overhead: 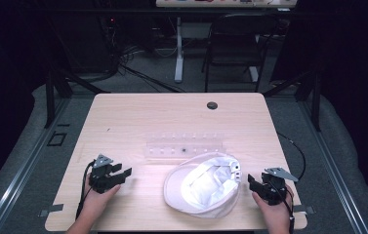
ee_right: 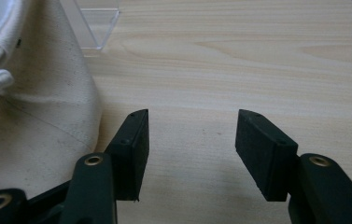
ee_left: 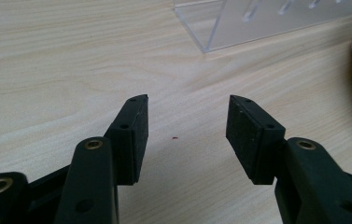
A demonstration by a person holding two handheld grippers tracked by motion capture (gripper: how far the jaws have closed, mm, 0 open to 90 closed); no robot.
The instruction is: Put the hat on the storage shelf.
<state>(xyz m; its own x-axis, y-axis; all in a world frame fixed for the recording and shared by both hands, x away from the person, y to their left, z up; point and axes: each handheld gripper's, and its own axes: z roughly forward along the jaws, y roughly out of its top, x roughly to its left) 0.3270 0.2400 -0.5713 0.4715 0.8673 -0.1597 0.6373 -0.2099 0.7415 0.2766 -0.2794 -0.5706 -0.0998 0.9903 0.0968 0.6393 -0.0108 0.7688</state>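
White cap [ee_right: 33,116] — cut off by left edge.

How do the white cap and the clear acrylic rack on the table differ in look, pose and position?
The white cap is opaque, soft cloth with a rounded outline; the clear acrylic rack is see-through, rigid and long with straight edges. The cap lies upside down, its lining facing up; the rack sits flat and low. The cap is nearer the person, between the left claw and the right claw; the rack lies just beyond it. Both rest untouched on the wooden table.
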